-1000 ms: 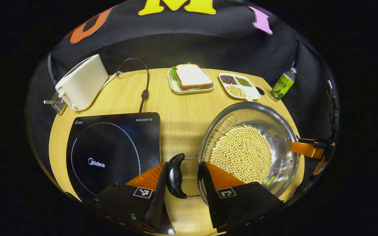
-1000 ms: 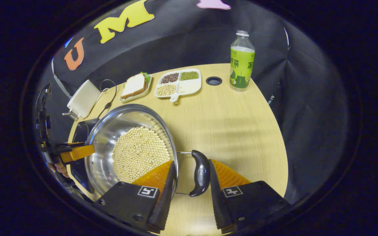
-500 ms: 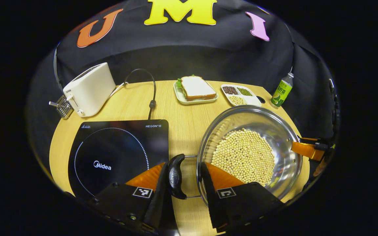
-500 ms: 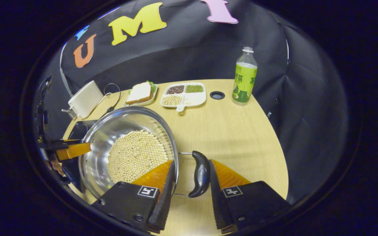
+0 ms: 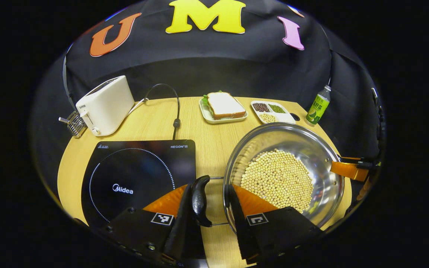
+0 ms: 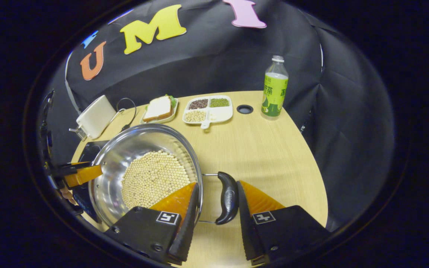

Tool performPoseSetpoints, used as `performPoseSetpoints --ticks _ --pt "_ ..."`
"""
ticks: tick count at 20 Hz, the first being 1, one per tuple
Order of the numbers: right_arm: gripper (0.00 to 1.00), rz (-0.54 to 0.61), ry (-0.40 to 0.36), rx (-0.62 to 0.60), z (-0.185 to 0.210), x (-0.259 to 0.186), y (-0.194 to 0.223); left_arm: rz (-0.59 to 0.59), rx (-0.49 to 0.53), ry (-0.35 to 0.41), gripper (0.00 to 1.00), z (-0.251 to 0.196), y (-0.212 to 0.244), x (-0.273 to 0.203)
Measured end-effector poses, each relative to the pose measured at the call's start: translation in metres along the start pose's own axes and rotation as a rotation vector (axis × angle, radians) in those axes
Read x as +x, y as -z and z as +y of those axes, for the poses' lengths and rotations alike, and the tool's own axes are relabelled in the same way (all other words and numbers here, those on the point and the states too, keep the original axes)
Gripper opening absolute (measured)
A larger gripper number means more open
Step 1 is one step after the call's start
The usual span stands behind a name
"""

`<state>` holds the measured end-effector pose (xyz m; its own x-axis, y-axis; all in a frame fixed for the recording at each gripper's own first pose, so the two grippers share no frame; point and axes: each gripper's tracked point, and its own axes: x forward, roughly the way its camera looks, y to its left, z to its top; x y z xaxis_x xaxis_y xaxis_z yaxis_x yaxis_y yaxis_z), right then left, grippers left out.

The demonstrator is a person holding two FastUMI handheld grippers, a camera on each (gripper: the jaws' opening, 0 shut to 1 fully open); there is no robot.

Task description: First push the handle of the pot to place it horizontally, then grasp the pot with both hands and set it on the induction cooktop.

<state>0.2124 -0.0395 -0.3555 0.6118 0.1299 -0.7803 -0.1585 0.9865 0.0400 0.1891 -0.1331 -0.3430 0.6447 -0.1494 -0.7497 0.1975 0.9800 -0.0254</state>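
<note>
A steel pot (image 5: 313, 147) with soybeans (image 5: 277, 178) in it hangs between both grippers, to the right of the black induction cooktop (image 5: 136, 175). My left gripper (image 5: 210, 188) is shut over the pot's black left handle (image 5: 199, 199), one finger outside it and the other inside the rim. Across the pot, the right gripper's finger (image 5: 346, 169) shows at the far rim. In the right gripper view, my right gripper (image 6: 218, 185) grips the other black handle (image 6: 227, 197) the same way. The pot (image 6: 125, 149) hides most of the cooktop (image 6: 88, 150) there.
A white toaster (image 5: 104, 104) stands back left, its cord (image 5: 175, 111) running to the cooktop. At the back are a sandwich plate (image 5: 223, 108), a divided bean tray (image 5: 272, 111) and a green bottle (image 6: 274, 89). A cable hole (image 6: 244, 109) lies near the bottle.
Both grippers have risen with the pot still held. The table and the things on it look smaller and farther. The cooktop has drifted slightly right in the left gripper view.
</note>
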Motion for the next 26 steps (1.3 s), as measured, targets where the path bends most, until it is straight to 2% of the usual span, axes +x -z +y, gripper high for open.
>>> performPoseSetpoints --ticks 7,15,21,26 --pt "0.56 -0.025 -0.017 -0.019 0.048 -0.03 -0.022 -0.038 -0.027 -0.003 0.57 0.039 -0.015 -0.037" --pt "0.56 -0.073 -0.069 -0.061 0.145 -0.057 -0.047 -0.109 -0.069 -0.04 0.56 0.126 -0.033 -0.09" --pt "0.58 -0.085 -0.116 -0.101 0.222 -0.054 -0.063 -0.14 -0.113 -0.089 0.56 0.193 -0.038 -0.115" --pt "0.56 -0.081 -0.147 -0.143 0.276 -0.035 -0.067 -0.137 -0.16 -0.128 0.56 0.243 -0.032 -0.113"
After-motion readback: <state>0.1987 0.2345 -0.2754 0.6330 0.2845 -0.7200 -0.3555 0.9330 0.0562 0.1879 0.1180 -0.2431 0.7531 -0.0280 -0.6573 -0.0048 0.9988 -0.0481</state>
